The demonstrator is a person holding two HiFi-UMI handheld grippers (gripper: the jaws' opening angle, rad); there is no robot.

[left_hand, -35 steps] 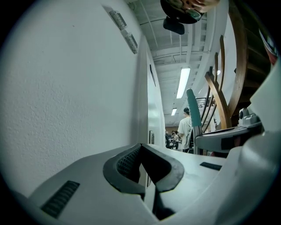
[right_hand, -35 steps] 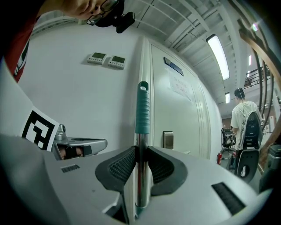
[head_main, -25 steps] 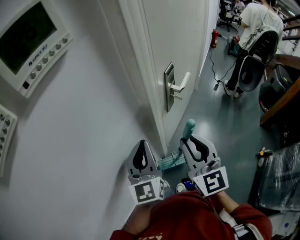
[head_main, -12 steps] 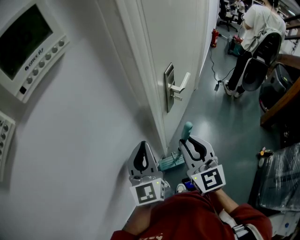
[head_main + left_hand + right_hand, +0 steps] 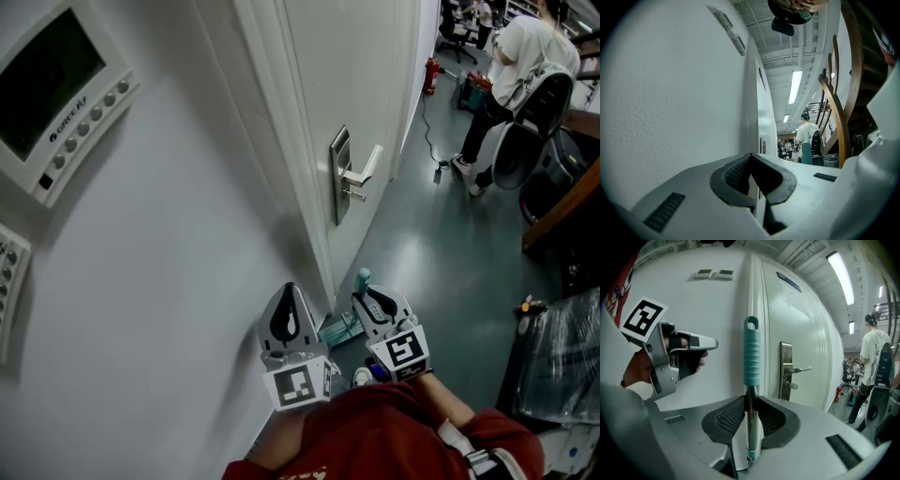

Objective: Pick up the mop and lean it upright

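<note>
Head view, right gripper (image 5: 372, 302) w/ mop (image 5: 362, 278) lower, left gripper (image 5: 289, 296) unmoved

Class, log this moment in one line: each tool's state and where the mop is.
right tool: shut on mop handle | left tool: shut, empty | mop head: at foot of door

Office-like workplace; wall control panel (image 5: 58, 86); fire extinguisher (image 5: 430, 75).

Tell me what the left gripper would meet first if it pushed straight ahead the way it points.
Probably the white door frame, which juts out from the wall running close beside the left gripper, whose jaws are shut and empty. Depth is unclear; it might graze the wall first.
</note>
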